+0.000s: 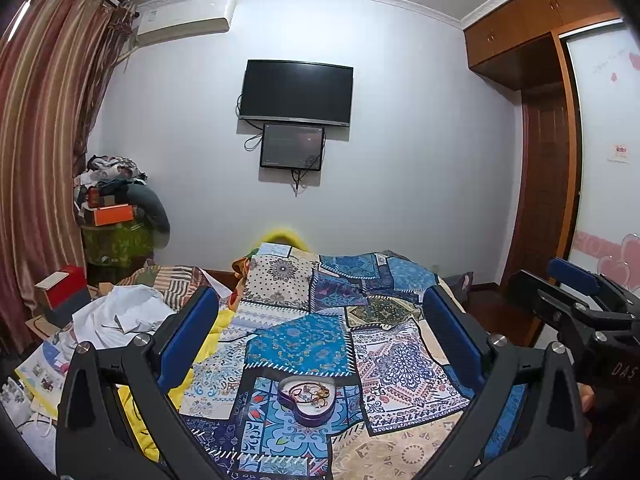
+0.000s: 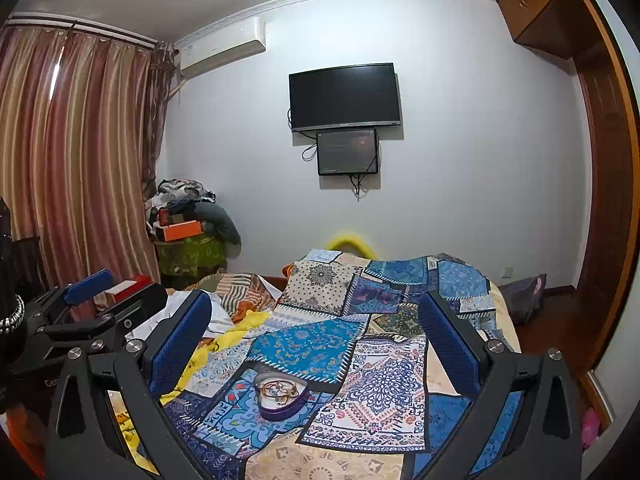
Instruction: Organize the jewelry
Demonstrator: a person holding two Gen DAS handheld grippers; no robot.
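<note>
While both show the heart box (image 1: pixel 307 400), only the right view shows a chain (image 2: pixel 12 316).

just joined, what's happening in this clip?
A person holds a pair of tongs in each hand over a bed with a patchwork quilt. Both the left tongs and the right tongs are open and empty, raised above a heart-shaped box that sits on the quilt with bracelets inside. Nothing is being touched at this moment.

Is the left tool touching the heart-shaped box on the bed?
Apart. In the left wrist view the left tool is open, and patterned bedspread shows between the heart-shaped box and both fingers.
</note>
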